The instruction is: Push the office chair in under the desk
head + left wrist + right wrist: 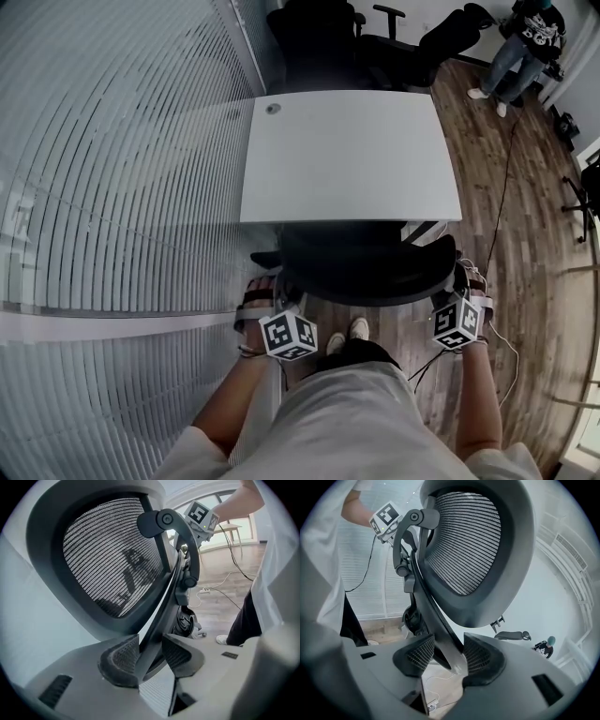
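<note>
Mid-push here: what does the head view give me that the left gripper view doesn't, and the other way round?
Only the head view: the white desk top, the office chair partly tucked under its near edge, and a second chair beyond the desk. Only the left gripper view: the left gripper with its jaws clamped on the backrest's rear strut, beside the mesh. Both: the chair's backrest, the right gripper at its other side, and the wooden floor.
</note>
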Demonstrator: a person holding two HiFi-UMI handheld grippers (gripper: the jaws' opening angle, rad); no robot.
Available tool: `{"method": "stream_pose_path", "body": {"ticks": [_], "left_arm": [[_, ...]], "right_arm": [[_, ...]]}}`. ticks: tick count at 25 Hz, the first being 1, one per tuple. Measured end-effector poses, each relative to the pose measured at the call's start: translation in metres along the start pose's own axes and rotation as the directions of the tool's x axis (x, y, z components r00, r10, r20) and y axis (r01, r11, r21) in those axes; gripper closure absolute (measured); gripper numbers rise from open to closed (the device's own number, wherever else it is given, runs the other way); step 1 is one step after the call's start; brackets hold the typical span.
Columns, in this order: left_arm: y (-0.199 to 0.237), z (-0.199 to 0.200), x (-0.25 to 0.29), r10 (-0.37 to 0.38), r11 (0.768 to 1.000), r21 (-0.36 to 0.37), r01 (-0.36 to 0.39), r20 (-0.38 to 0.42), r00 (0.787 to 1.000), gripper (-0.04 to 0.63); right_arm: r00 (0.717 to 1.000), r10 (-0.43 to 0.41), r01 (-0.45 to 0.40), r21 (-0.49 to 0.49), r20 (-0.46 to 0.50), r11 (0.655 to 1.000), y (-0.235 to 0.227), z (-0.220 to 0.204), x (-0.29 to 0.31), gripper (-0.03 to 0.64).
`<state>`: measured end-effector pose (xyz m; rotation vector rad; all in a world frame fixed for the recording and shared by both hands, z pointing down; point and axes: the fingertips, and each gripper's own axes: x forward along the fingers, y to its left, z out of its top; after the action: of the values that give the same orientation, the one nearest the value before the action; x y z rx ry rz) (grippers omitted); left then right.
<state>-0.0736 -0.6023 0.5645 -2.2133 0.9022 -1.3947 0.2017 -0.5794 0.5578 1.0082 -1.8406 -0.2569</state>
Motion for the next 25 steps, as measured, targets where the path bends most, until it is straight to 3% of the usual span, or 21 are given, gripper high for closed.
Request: {"method": "stream_pose_path", "body": {"ticks": [25], "left_arm": [[0.055, -0.006, 0.056, 0.01, 0.999, -0.035, -0.012, -0.051, 0.999, 0.426]], "right_arm": [[1.0, 0.011, -0.011, -0.017, 0.0, 1.0, -0.044, 0.022, 0.059, 0.413]]}}
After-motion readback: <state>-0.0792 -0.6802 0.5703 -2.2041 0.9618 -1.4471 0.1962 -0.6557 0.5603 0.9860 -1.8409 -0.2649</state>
